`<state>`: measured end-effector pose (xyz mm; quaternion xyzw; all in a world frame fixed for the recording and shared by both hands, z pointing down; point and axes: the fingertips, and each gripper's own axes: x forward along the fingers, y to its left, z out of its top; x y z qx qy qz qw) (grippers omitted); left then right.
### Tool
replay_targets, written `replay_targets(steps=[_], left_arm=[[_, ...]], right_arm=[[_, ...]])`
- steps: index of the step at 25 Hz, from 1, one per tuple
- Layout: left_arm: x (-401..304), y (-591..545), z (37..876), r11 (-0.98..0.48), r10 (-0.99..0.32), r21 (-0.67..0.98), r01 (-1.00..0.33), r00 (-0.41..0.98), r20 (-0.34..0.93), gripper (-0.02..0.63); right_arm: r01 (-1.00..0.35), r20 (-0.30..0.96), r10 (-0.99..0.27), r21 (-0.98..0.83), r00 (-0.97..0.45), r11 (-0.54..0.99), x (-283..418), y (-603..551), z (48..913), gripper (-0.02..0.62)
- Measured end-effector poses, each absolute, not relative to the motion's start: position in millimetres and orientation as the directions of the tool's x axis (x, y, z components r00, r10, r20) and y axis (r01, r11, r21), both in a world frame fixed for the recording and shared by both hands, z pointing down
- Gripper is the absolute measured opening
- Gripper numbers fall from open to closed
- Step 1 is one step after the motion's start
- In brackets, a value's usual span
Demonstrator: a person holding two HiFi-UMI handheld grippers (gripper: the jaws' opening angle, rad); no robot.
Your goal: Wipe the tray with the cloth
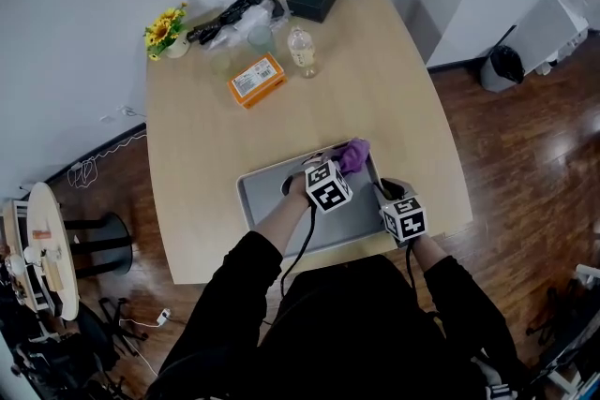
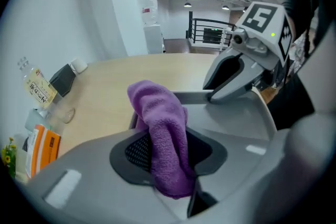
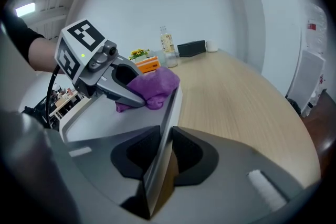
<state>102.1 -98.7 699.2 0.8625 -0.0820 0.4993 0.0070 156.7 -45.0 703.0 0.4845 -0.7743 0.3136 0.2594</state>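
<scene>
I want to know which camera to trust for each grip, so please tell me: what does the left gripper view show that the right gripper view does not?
Only the left gripper view: the left gripper with fingers shut on the purple cloth, the right gripper seen from outside, and a railing behind. Only the right gripper view: the right gripper with fingers shut on the rim of the tray, and the left gripper seen from outside. Both: the cloth, the tray, the table, the bottle and the orange box.
</scene>
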Motion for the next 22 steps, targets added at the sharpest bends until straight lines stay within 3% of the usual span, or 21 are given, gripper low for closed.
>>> replay_targets(steps=[5,10,15,22], left_arm=[[128.1,-34.2,699.3,-0.995,-0.043,0.006,-0.095,0.501,0.864,0.121],[121.7,-0.7,700.9,-0.981,-0.068,0.035,-0.192,0.506,0.860,0.123],[130.0,64.7,698.7,-0.990,0.083,0.133,-0.050,0.557,0.826,0.123],[97.9,68.9,697.6,-0.984,0.040,0.129,-0.126,0.545,0.838,0.120]], right_arm=[[-0.910,0.705,-0.584,-0.238,-0.403,0.340,156.7,-45.0,703.4,0.077],[-0.905,0.701,-0.583,-0.243,-0.412,0.348,156.7,-44.5,702.0,0.078],[-0.904,0.695,-0.586,-0.251,-0.417,0.345,158.7,-44.7,703.0,0.078],[-0.903,0.696,-0.583,-0.256,-0.420,0.346,163.5,-44.7,701.7,0.080]])
